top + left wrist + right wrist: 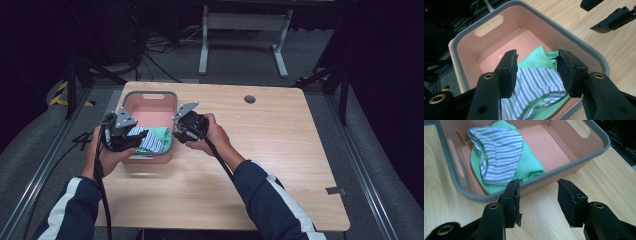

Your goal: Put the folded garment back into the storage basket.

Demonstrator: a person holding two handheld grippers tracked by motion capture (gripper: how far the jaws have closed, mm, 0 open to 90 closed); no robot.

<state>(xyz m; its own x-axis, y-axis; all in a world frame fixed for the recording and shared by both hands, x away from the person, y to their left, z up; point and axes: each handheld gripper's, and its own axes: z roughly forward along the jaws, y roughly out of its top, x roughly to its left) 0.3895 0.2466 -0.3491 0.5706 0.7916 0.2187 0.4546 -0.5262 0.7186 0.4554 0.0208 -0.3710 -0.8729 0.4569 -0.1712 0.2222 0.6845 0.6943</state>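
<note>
We see a pink bin (150, 97) with a grey rim standing on the left part of a wooden table (270, 150). Inside it, at the end nearest the person, lie two folded cloths: a striped cloth (150, 141) in blue and white resting on top of a green cloth (161, 134). The far half of the bin floor is bare, and a slot handle is cut into the far wall.

The left gripper (131, 139) is held over the near left corner of the bin. In the left gripper view its jaws stand apart, released, with nothing between them; the striped cloth (536, 85) lies below the gap and the green cloth (540, 58) shows beyond and under it. We cannot tell whether the jaw tips touch the fabric. The bin wall (499, 50) rises behind, and parts of the other gripper show at the upper right over the table.

The right gripper (179, 131) sits just outside the bin's right wall, near the near corner. In the right gripper view its jaws are also spread wide and empty, above the bare table (544, 220), close to the bin rim (564, 168) but apart from it. Past the rim we see the striped cloth (499, 152) draped over the green cloth (529, 167).

Both hands grip their tools, sleeves dark with white stripes.
</note>
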